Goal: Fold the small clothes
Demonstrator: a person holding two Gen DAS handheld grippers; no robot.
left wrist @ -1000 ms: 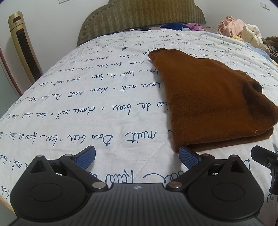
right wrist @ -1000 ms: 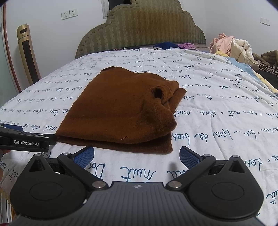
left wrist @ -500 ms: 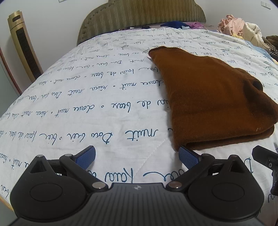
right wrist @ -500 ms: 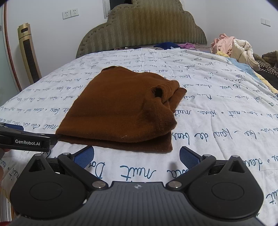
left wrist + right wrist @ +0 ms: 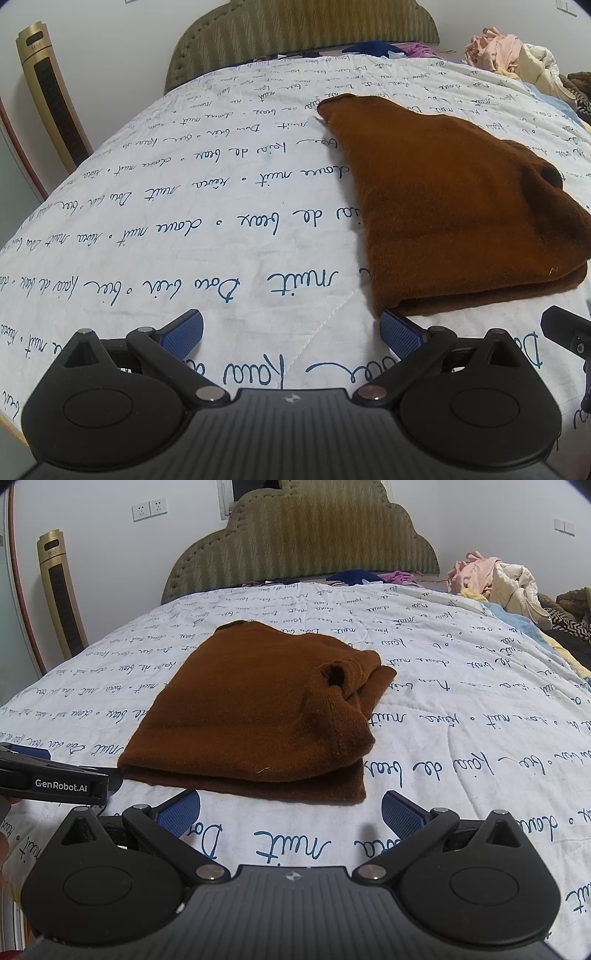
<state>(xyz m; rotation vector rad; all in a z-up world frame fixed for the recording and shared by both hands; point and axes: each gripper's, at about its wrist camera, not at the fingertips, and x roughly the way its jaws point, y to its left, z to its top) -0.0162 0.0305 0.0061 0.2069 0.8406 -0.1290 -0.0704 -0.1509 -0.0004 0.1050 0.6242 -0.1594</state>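
Item 1: brown garment [image 5: 255,716], knitted, folded into a rough rectangle of stacked layers, lying flat on the bed. A sleeve opening shows dark near its far right corner. The landmark for all entries below.

Item 2: bedspread [image 5: 461,709], white, quilted, printed with blue handwriting; lies under the garment and reaches out on every side of it.

Item 3: left gripper [image 5: 291,330], low over the bedspread at the garment's near left corner. Its blue-padded fingers [image 5: 184,328] are spread wide and hold nothing; the right-hand one sits just beside the garment's folded edge, and contact cannot be made out.

Item 4: right gripper [image 5: 291,810], just short of the garment's near edge. Fingers [image 5: 400,812] spread wide, empty, both clear of the cloth.

Item 5: headboard [image 5: 303,539], olive, padded, scalloped, beyond the garment at the far end of the bed.

Item 6: pile of loose clothes [image 5: 495,579], pale pink and cream, well beyond the garment to its right.

Item 7: gold tower appliance [image 5: 61,594], upright against the wall, well to the garment's left.
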